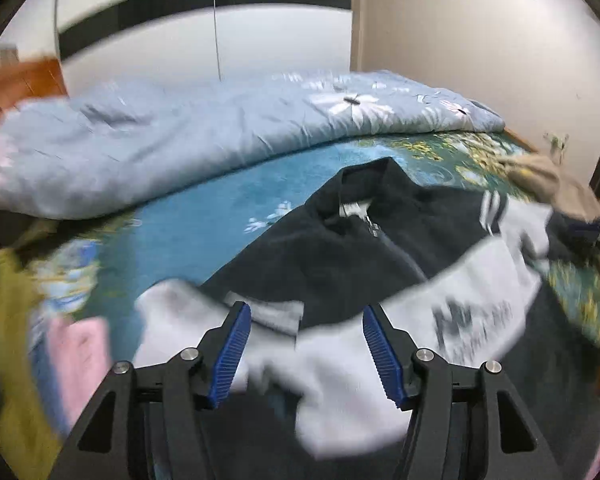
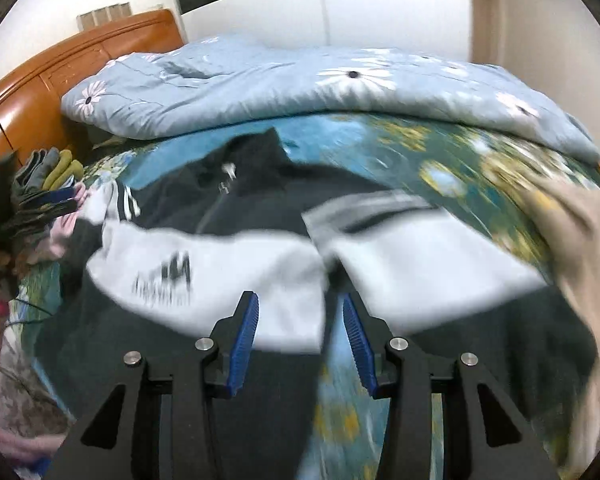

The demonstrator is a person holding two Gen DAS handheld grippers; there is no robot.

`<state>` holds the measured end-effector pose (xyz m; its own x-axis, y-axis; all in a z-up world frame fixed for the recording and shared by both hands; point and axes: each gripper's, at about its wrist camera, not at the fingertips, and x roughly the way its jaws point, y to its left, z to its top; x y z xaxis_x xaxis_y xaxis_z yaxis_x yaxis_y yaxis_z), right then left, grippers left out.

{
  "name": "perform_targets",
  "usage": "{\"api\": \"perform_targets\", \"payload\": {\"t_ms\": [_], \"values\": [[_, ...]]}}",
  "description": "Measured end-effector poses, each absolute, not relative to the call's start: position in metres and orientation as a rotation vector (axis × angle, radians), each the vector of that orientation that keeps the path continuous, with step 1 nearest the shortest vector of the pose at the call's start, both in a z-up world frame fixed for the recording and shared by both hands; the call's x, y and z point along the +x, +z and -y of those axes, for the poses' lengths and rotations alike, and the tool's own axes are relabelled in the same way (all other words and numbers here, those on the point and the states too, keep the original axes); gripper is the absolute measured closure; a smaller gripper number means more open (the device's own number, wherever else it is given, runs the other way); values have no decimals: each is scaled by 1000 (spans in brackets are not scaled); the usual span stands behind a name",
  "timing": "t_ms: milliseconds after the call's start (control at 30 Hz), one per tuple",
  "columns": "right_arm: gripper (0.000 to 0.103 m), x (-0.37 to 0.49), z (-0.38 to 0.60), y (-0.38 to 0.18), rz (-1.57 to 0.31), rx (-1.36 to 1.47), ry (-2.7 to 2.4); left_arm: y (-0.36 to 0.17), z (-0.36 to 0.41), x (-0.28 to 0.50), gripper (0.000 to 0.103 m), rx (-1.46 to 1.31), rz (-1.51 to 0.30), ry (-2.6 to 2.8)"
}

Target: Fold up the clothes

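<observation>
A black and white zip jacket (image 1: 364,240) lies spread on the bed, collar toward the far side. Its white chest band with dark lettering shows in both views; in the right wrist view the jacket (image 2: 228,216) fills the middle. My left gripper (image 1: 306,312) is open above the jacket's white sleeve part, holding nothing. My right gripper (image 2: 298,300) is open over the white band near the zip, holding nothing. Both views are motion-blurred.
A blue floral sheet (image 1: 204,216) covers the bed. A light blue flowered quilt (image 2: 300,84) is bunched along the far side. A beige garment (image 2: 576,240) lies at the right. A pile of clothes (image 2: 40,192) sits at the left by the wooden headboard (image 2: 40,80).
</observation>
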<state>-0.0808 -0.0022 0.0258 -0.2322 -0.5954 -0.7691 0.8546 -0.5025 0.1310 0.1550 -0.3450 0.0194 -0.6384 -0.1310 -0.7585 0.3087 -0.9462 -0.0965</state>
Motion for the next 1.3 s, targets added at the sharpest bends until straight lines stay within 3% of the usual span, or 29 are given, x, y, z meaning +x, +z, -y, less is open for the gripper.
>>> {"api": "perform_targets", "payload": {"t_ms": [200,600,667,700,733,767,800,1033,1167,1300], "values": [[58,-135,106,-2,-490,1011,-1797,-16,387,87,41,1319,-382,-2615],[58,-173,202,-49,-751,913,-1753,-70,387,32,41,1488,-104,-2601],[65,-173,206,-53,-781,908,-1750,-74,385,27,41,1509,-75,-2592],[72,-172,208,-54,-795,908,-1750,-76,381,25,45,1510,-43,-2590],[88,-172,208,-54,-801,911,-1750,-78,379,25,52,1504,-24,-2602],[96,-172,207,-54,-805,913,-1750,-79,376,26,75,1501,-19,-2613],[96,-171,207,-54,-808,916,-1751,-80,373,27,87,1498,-15,-2623],[99,-169,210,-32,-833,846,-1812,-69,395,17,98,1390,-177,-2614],[100,-189,225,-17,-787,834,-1917,-61,413,10,99,1316,-287,-2593],[100,-208,240,-48,-788,933,-1953,-56,427,4,98,1261,-372,-2560]]}}
